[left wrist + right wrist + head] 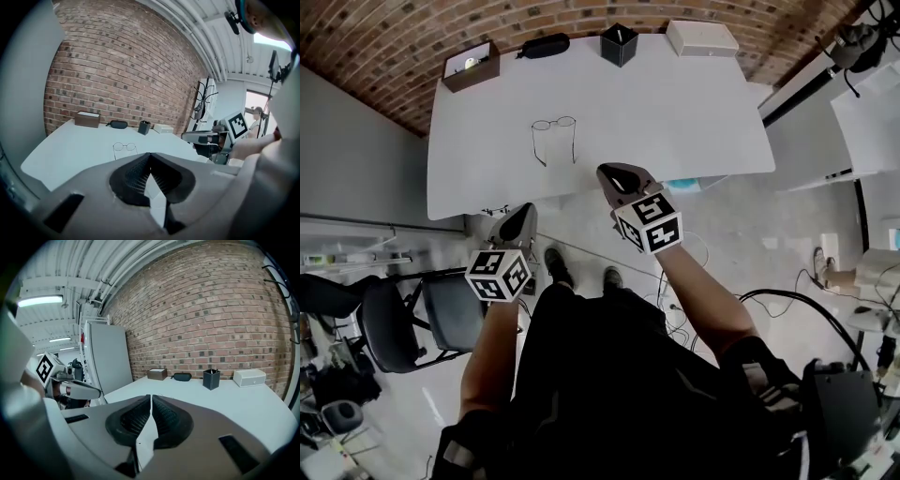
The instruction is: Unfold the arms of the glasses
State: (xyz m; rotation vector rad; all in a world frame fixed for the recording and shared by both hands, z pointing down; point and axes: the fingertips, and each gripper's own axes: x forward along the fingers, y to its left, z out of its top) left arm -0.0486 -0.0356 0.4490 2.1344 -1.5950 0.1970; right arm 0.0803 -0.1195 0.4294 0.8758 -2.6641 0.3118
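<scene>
A pair of thin wire-rimmed glasses (553, 125) lies on the white table (675, 122), lenses toward the far side and both arms stretched back toward me; it also shows in the left gripper view (124, 146). My left gripper (523, 217) (150, 157) hangs off the table's near edge, shut with nothing between its pads. My right gripper (614, 173) (151, 398) hovers at the near edge, to the right of the glasses and apart from them, its pads together and empty. In the right gripper view the glasses are hidden behind the jaws.
Along the table's far edge stand a brown box (472, 66), a black glasses case (546, 45), a black pen holder (619, 43) and a white box (701, 37). A dark office chair (441, 309) stands on the floor at my left. A brick wall runs behind the table.
</scene>
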